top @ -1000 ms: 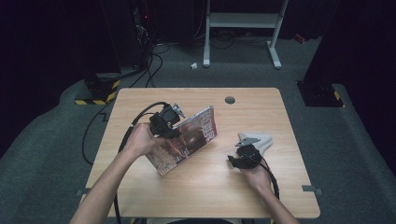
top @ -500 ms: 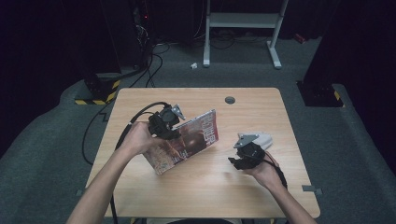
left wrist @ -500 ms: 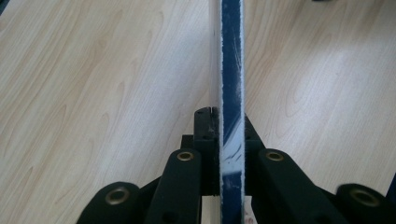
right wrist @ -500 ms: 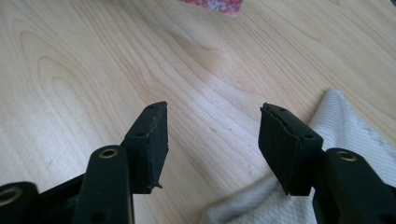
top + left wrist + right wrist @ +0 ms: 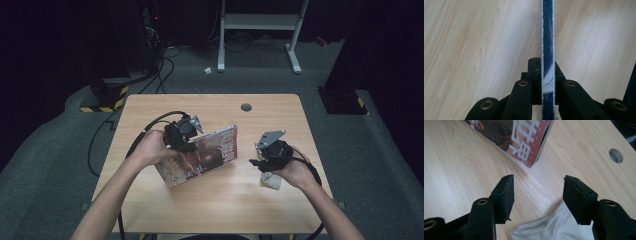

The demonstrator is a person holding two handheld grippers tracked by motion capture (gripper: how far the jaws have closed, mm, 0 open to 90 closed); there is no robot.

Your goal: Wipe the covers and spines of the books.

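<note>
A thin book with a red-brown cover (image 5: 210, 154) stands tilted on its lower edge on the wooden table (image 5: 150, 107). My left gripper (image 5: 181, 139) is shut on its upper left part. In the left gripper view the jaws (image 5: 544, 63) clamp the book's blue-and-white edge (image 5: 548, 37). My right gripper (image 5: 263, 160) hovers to the book's right above a crumpled white cloth (image 5: 270, 181). Its jaws (image 5: 537, 193) have just been opening and stand open with nothing pinched; the cloth (image 5: 554, 226) lies on the table below them, and the book's corner (image 5: 524, 142) is beyond.
A round cable hole (image 5: 246, 107) sits near the table's far edge, also seen as the hole (image 5: 616, 155) in the right gripper view. Black cables (image 5: 150, 127) trail off the left side. A white frame stand (image 5: 260, 22) is on the floor behind.
My right gripper has risen from the table, uncovering the white cloth beneath it. The left gripper and the book have stayed in place.
</note>
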